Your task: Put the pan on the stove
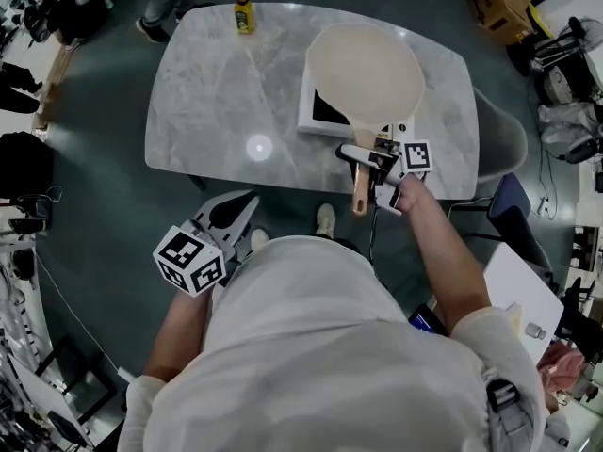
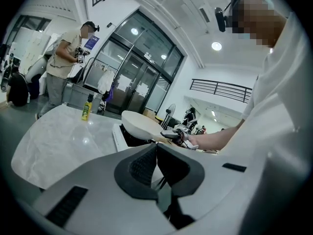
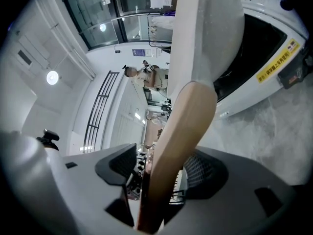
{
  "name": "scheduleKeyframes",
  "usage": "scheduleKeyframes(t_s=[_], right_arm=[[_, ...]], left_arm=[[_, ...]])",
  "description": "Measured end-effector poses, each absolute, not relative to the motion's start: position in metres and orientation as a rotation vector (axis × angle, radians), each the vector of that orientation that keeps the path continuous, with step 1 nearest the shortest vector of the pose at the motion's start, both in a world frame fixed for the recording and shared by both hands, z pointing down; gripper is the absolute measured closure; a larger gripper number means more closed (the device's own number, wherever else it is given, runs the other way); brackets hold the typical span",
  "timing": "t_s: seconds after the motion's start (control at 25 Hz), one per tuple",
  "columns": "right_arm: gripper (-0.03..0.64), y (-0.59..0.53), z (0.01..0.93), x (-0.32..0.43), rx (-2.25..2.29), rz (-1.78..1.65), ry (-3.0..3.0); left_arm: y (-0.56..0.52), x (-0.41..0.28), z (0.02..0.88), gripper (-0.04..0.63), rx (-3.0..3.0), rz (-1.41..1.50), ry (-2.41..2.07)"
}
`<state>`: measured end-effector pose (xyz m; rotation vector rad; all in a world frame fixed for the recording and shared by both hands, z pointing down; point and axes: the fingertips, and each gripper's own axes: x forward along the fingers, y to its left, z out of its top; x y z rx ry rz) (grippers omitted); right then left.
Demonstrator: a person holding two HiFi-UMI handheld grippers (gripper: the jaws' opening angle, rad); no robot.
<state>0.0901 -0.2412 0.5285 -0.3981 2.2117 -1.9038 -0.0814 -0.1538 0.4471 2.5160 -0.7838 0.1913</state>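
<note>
A cream pan (image 1: 366, 69) sits on the white stove with a black top (image 1: 316, 111) at the right of the marble table (image 1: 217, 92). Its wooden handle (image 1: 361, 182) sticks out over the near edge. My right gripper (image 1: 372, 172) is around that handle. In the right gripper view the handle (image 3: 181, 131) runs between the jaws with a gap at the left pad, so the right gripper (image 3: 166, 180) is open. The pan (image 3: 205, 28) and stove (image 3: 259, 48) lie beyond. My left gripper (image 1: 231, 217) hangs below the table edge, shut and empty (image 2: 156, 151).
A yellow bottle (image 1: 244, 12) stands at the table's far edge. A grey chair (image 1: 504, 139) is at the table's right end. A person (image 2: 66, 58) stands beyond the table in the left gripper view. Bags and gear line the room's sides.
</note>
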Motion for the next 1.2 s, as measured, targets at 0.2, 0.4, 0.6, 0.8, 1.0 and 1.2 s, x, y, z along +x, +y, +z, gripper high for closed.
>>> scheduleKeyframes(t_s=[0.2, 0.4, 0.6, 0.8, 1.0, 1.2], right_arm=[[0.3, -0.237, 0.528, 0.097, -0.43, -1.89, 2.184], [0.282, -0.228, 0.53, 0.113, -0.511, -1.865, 2.141], [0.272, -0.211, 0.525, 0.127, -0.602, -1.824, 2.104], [0.268, -0.184, 0.519, 0.141, -0.69, -1.764, 2.059], [0.256, -0.141, 0.517, 0.164, -0.811, -1.701, 1.999], [0.335, -0.084, 0.529, 0.189, -1.08, -1.615, 1.991]], left_arm=[[-0.157, -0.083, 0.447, 0.577, 2.526, 0.195, -0.757], [-0.156, -0.085, 0.447, 0.577, 2.538, 0.194, -0.714], [-0.151, -0.091, 0.447, 0.577, 2.552, 0.204, -0.652], [-0.143, -0.097, 0.452, 0.577, 2.568, 0.228, -0.574], [-0.132, -0.099, 0.463, 0.577, 2.573, 0.257, -0.486], [-0.118, -0.093, 0.474, 0.577, 2.569, 0.306, -0.392]])
